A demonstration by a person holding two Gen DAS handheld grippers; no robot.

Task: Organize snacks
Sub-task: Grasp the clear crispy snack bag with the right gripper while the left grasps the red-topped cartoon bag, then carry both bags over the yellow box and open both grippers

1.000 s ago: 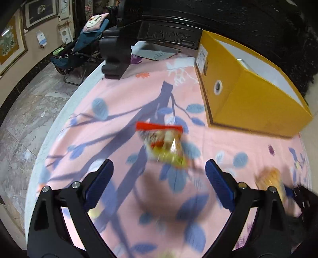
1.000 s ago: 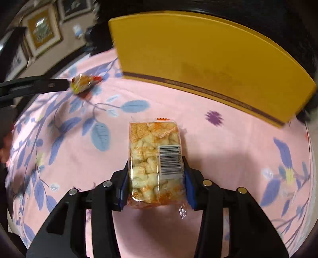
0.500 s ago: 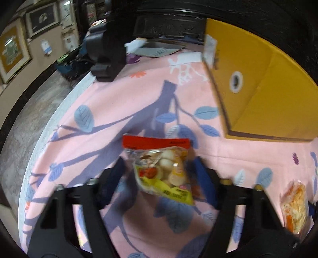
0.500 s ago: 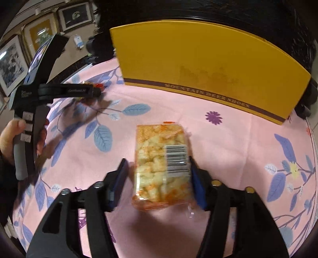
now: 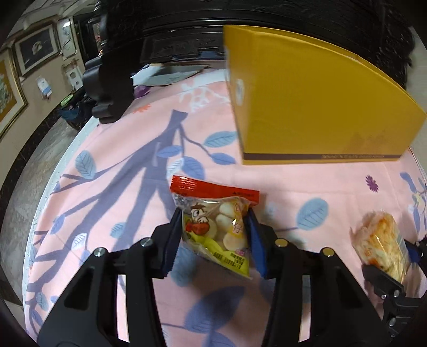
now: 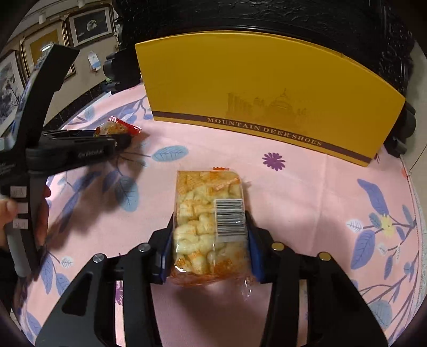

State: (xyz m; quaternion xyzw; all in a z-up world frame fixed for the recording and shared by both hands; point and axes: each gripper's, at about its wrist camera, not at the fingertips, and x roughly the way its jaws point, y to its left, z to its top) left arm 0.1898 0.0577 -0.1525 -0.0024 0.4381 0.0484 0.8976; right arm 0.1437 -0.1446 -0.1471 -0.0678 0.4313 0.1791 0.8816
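Note:
My left gripper is shut on a red-topped snack bag with a cartoon face and holds it above the pink tablecloth. It also shows in the right wrist view. My right gripper is shut on a clear bag of square crackers with a barcode, also seen in the left wrist view. A yellow shoe box stands beyond both bags, also in the left wrist view; its inside is hidden.
The table has a pink cloth with blue leaves, and its round edge drops to the floor on the left. A black object stands at the far left. Dark carved furniture rises behind the box.
My left gripper moved in around the red-topped bag, closed on it and lifted it. My right gripper kept hold of the cracker bag and came closer to the box.

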